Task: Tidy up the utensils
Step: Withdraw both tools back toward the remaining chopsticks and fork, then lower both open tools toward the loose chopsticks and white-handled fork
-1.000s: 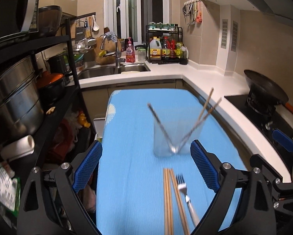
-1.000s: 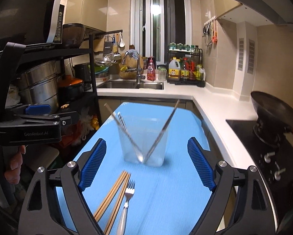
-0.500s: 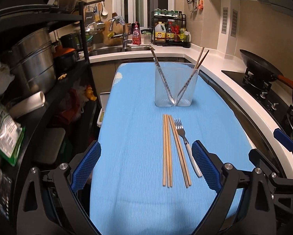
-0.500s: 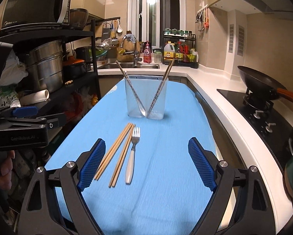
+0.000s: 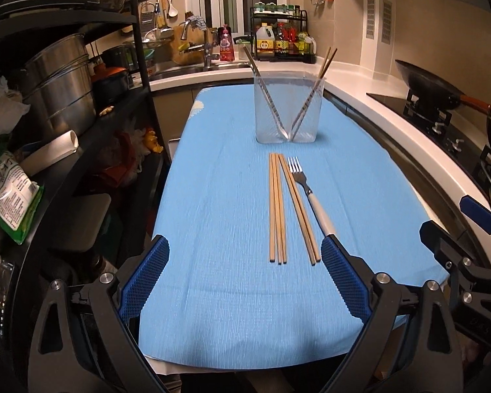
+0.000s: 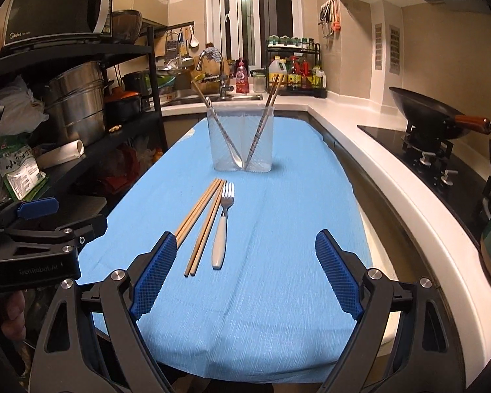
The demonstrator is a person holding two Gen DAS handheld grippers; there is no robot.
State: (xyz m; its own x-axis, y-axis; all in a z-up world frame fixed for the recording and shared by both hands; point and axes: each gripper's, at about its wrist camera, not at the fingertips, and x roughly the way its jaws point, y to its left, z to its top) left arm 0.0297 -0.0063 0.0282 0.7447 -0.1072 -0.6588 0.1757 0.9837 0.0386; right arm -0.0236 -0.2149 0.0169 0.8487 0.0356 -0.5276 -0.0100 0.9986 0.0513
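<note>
You are working over a long table covered in a light blue woven cloth [image 5: 212,196], set in a narrow kitchen with a black metal shelving rack of steel pots [image 5: 58,91] along one side and a white countertop [image 5: 393,124] curving round the other. Your right-wrist view takes in a black microwave oven [image 6: 52,6] on top of the rack and your own fingers on the left gripper's handle at the frame edge; your left-wrist view shows neither, but catches the black frame of your right gripper [image 5: 468,255] at its edge. A black wok with a reddish handle [image 6: 432,114] sits on the hob. At the far end of the cloth stands a clear, square plastic holder [image 5: 288,108] with a metal utensil and a pair of chopsticks leaning crosswise inside. Nearer you, five loose wooden chopsticks [image 5: 278,209] lie flat, and just beside them a steel fork with a white handle [image 6: 221,229], tines toward the holder. Your left gripper [image 5: 245,278] and right gripper [image 6: 244,270] both hover above the near end of the cloth, blue-padded fingers spread wide, nothing between them.
</note>
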